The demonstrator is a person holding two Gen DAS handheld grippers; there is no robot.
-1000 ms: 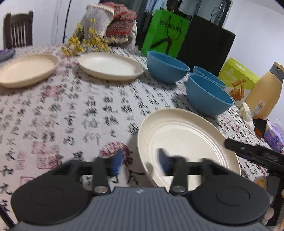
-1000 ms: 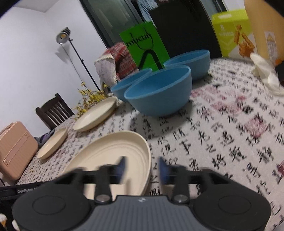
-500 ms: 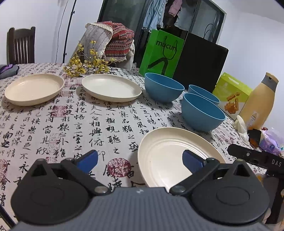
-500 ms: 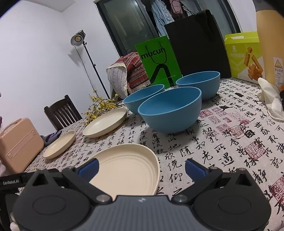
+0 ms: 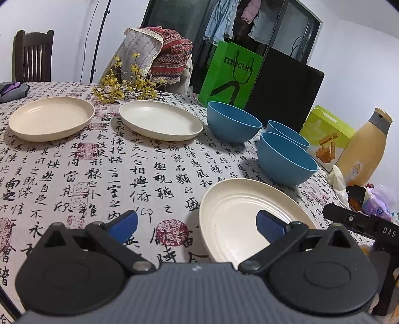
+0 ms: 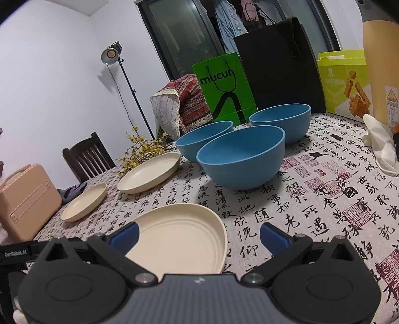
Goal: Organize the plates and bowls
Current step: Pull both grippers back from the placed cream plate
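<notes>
Left wrist cam: the left gripper had its jaws spread wide, holding nothing, over the near cream plate on the desk. Right wrist cam: the right gripper was also spread and empty, same plate right below, three blue bowls clustered behind.

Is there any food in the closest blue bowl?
Empty. The right wrist view looks into the nearest blue bowl and shows only bare blue inside.

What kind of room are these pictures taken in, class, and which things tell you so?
Most likely a home dining room: a table under a calligraphy-print tablecloth, a wooden dining chair, and clothes hanging behind a glass door.
</notes>
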